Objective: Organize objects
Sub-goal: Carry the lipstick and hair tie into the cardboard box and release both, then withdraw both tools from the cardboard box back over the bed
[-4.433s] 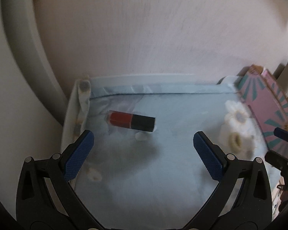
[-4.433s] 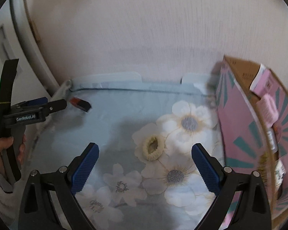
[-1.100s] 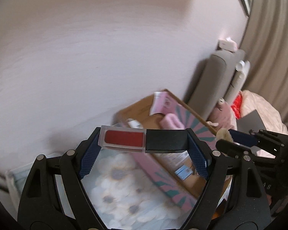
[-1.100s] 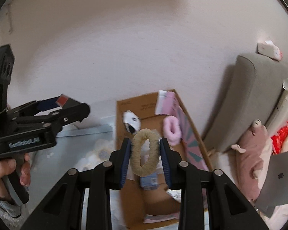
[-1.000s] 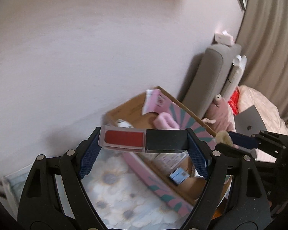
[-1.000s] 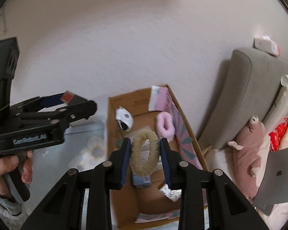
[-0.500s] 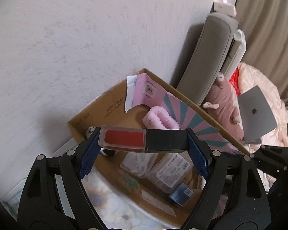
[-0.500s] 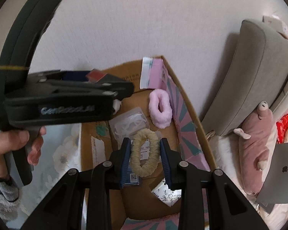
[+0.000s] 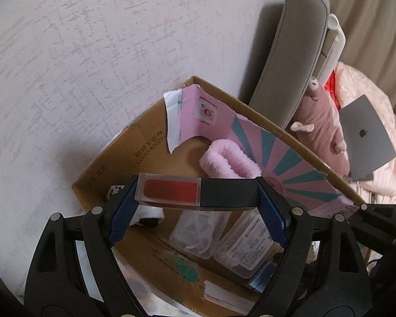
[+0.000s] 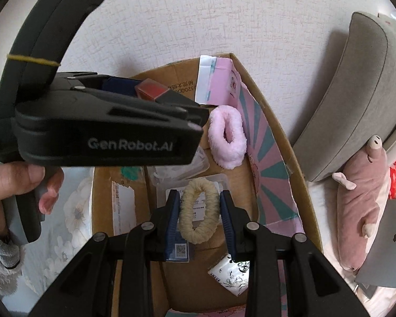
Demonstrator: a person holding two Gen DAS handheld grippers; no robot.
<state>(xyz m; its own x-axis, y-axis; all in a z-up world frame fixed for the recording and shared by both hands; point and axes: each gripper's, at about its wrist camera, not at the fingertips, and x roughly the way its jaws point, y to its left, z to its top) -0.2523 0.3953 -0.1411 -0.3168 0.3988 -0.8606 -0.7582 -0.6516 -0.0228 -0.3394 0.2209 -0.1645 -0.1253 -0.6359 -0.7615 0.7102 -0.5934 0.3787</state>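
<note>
My left gripper [image 9: 198,198] is shut on a lip gloss tube [image 9: 196,194] with a red body and a black cap, held crosswise by its two ends above the cardboard box [image 9: 145,142]. The same gripper [image 10: 155,100] fills the upper left of the right wrist view, the tube's red end [image 10: 151,91] showing over it. My right gripper [image 10: 199,211] is shut on a beige hair scrunchie [image 10: 199,211], hanging over the box [image 10: 277,132]. Inside lie a pink scrunchie [image 10: 227,144], clear plastic packs [image 9: 246,248] and a small blue item [image 10: 179,249].
The box stands against a white wall, on a flowered blue cloth [image 10: 76,211]. To its right are a grey cushion [image 10: 356,92], a pink plush pig [image 10: 364,200] and a grey laptop [image 9: 364,137] on pink bedding. A hand [image 10: 21,182] holds the left gripper's handle.
Both grippers have sunk toward the box and tilted down with their loads still held. The left one has moved right, from over the cloth to over the box, close to the right camera.
</note>
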